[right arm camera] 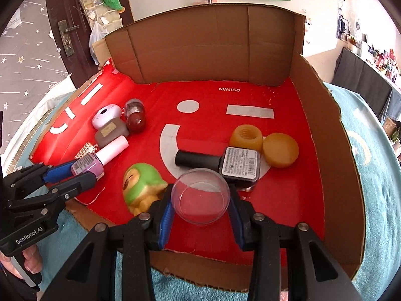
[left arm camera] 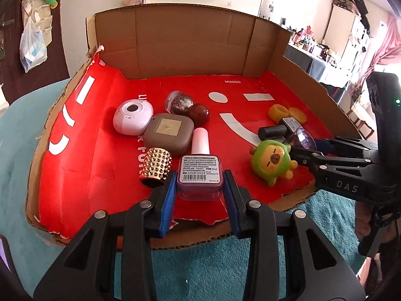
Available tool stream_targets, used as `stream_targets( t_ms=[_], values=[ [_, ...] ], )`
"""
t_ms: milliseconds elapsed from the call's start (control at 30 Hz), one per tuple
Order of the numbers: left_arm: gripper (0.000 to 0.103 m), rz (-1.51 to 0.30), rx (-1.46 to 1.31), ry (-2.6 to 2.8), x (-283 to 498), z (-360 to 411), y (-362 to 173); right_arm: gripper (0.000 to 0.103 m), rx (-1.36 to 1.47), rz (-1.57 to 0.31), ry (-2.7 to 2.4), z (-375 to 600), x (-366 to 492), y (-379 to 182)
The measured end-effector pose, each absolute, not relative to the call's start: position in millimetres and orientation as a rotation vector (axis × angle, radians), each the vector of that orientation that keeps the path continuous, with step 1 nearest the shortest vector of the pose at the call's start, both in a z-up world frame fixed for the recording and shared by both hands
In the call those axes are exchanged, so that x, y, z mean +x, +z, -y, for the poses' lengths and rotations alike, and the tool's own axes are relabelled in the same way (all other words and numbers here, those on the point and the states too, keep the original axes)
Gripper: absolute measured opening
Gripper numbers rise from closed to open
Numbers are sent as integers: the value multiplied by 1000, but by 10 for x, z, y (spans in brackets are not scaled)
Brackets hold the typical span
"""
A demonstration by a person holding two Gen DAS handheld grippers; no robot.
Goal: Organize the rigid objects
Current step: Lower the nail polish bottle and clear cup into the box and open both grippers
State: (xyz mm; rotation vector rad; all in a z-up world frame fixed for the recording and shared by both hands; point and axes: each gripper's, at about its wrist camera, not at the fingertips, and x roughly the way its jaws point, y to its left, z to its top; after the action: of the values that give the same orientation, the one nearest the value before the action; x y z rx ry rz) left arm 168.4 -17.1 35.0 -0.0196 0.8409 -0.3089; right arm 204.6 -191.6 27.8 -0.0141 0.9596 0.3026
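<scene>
Left gripper point(left arm camera: 199, 183) clamped on pink nail polish bottle point(left arm camera: 200, 173); right gripper point(right arm camera: 201, 203) clamped on clear plastic dome point(right arm camera: 202, 197), beside green toy point(right arm camera: 142, 188), over red cardboard tray point(right arm camera: 288, 200).

A pink nail polish bottle point(left arm camera: 200, 173) with a pale pink cap lies label-up near the cardboard tray's point(left arm camera: 175, 40) front edge. A clear plastic dome point(right arm camera: 200, 197) sits right of it, above the red floor, beside a black-capped bottle point(right arm camera: 220, 163) lying flat mid-tray.
</scene>
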Motion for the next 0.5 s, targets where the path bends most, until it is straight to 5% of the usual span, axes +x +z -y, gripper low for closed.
stream_targets(
  t_ms=[500],
  values=[
    [34,-871,-26,-313,1846,215,272,42,-17,-947,280,1889,2127,250]
  ],
)
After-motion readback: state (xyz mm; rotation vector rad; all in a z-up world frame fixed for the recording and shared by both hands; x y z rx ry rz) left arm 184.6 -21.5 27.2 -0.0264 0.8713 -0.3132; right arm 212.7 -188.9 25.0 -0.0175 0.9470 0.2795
